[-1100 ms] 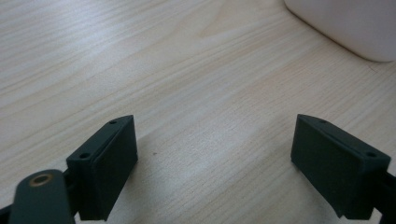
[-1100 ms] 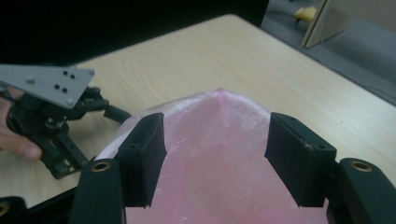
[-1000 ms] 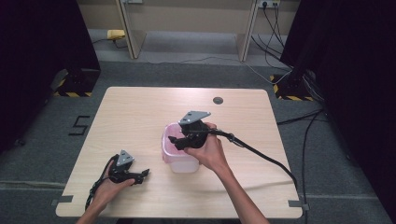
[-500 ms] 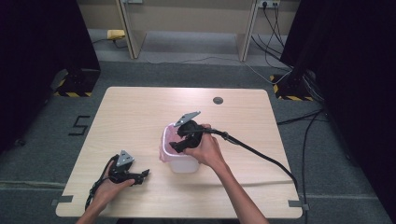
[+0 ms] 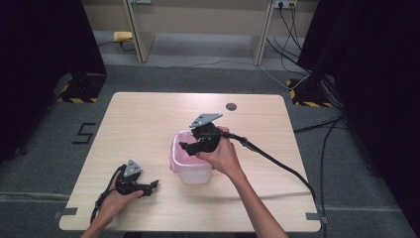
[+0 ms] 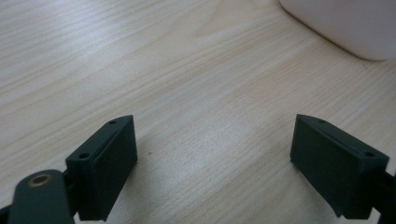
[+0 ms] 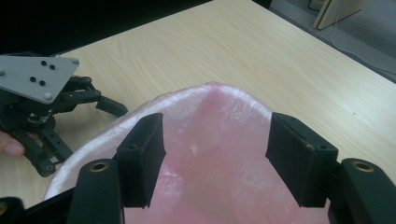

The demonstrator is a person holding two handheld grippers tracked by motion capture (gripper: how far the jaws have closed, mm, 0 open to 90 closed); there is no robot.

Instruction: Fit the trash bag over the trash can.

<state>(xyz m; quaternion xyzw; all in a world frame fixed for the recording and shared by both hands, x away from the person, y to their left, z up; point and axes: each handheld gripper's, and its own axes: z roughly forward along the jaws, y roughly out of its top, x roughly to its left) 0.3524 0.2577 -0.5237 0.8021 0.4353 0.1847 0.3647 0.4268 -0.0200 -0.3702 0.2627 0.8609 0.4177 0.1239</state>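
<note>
The wooden table has wide bare room along its left half and far edge, with its near-left corner just beyond the left gripper, which rests low near the front edge in the person's left hand. In the left gripper view its jaws stand spread wide over bare wood, nothing between them, and the white wall of the bin shows at the upper right, apart from the pads. Moving right, the small white bin, lined with a pink bag, stands near the middle of the table, a little toward the front. The right gripper, held in the right hand, hangs over the bin's opening; its jaws have just been opening a little and stand well apart above the pink liner, gripping nothing. Its black cable trails off to the right across the tabletop, and a dark round grommet sits near the far edge; the right side is otherwise open wood.
</note>
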